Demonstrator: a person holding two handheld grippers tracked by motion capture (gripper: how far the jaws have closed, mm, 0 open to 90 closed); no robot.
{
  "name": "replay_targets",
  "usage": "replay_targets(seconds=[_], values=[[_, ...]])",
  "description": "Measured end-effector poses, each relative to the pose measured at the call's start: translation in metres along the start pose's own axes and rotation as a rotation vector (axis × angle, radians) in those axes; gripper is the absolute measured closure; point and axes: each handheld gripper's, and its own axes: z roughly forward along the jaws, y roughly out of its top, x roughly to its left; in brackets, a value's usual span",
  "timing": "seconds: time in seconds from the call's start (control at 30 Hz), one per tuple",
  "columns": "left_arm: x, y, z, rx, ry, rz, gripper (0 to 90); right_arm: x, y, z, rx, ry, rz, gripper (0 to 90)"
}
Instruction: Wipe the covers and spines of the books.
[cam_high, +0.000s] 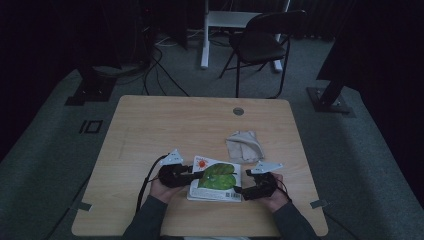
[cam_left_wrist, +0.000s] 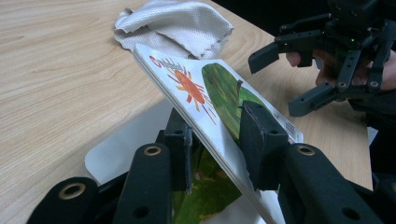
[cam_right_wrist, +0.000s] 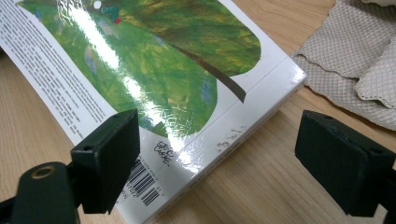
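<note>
A picture board book (cam_high: 215, 177) with a green leaf and an orange sun on its cover lies near the table's front edge. My left gripper (cam_high: 197, 176) comes at it from the left. In the left gripper view its jaws (cam_left_wrist: 217, 135) clamp a tilted stack of thick pages and cover (cam_left_wrist: 205, 93), raised off the page below. My right gripper (cam_high: 239, 190) sits at the book's near right corner. In the right gripper view it (cam_right_wrist: 217, 163) stands open and wide, one jaw over the barcode corner of the book (cam_right_wrist: 163, 60), the other over bare wood.
A crumpled beige cloth (cam_high: 244, 145) lies just beyond the book's far right corner, close to the book (cam_right_wrist: 355, 60). The wooden table (cam_high: 150, 125) has a round cable hole (cam_high: 238, 111) near its far edge. A black chair (cam_high: 265, 40) stands behind the table.
</note>
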Motion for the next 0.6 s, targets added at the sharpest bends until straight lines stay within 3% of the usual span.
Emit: replay_targets(seconds=[0.1, 0.27, 0.6], values=[[0.0, 0.0, -0.001, -0.001, -0.009, 0.003, 68.1, -0.001, 0.0, 0.0, -0.001, 0.006, 0.008, 13.6], [-0.004, 0.003, -0.007, -0.031, -0.059, 0.021, 73.2, -0.006, 0.002, 0.0, -0.014, 0.019, 0.024, 13.7], [-0.014, 0.011, -0.014, -0.052, -0.067, 0.08, 75.7, -0.012, 0.006, 0.004, -0.039, 0.056, 0.05, 13.7]])
